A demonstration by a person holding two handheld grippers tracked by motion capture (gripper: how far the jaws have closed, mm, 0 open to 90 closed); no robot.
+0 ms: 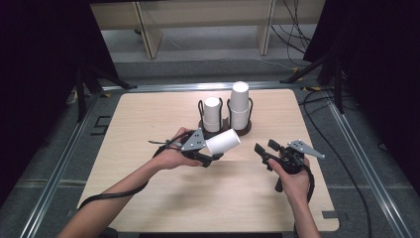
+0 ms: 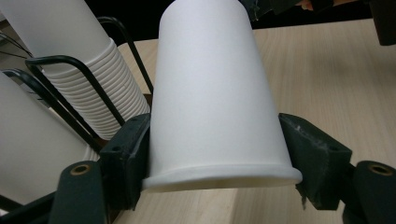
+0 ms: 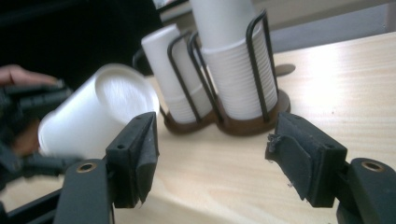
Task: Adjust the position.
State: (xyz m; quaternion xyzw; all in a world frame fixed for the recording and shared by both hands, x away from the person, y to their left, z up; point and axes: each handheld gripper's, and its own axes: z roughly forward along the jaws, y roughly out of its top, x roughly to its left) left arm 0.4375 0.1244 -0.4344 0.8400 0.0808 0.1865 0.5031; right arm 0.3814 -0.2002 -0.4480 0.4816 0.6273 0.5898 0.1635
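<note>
My left gripper (image 1: 212,154) is shut on a single white paper cup (image 1: 224,141), gripping it close to the rim. The cup lies tilted on its side above the table, its closed bottom pointing toward the right hand. In the left gripper view the cup (image 2: 215,93) stands between both pads (image 2: 128,158). Just behind it stands a dark cup holder (image 1: 243,130) with black wire loops, holding a short cup stack (image 1: 213,113) and a taller stack (image 1: 239,106). My right gripper (image 1: 264,146) hovers open to the cup's right, with nothing between its fingers (image 3: 137,154).
The light wooden table (image 1: 148,119) has bare room at the left, the front and the right of the holder. A metal frame edges it. Black curtains hang at both sides, and cables run over the floor behind.
</note>
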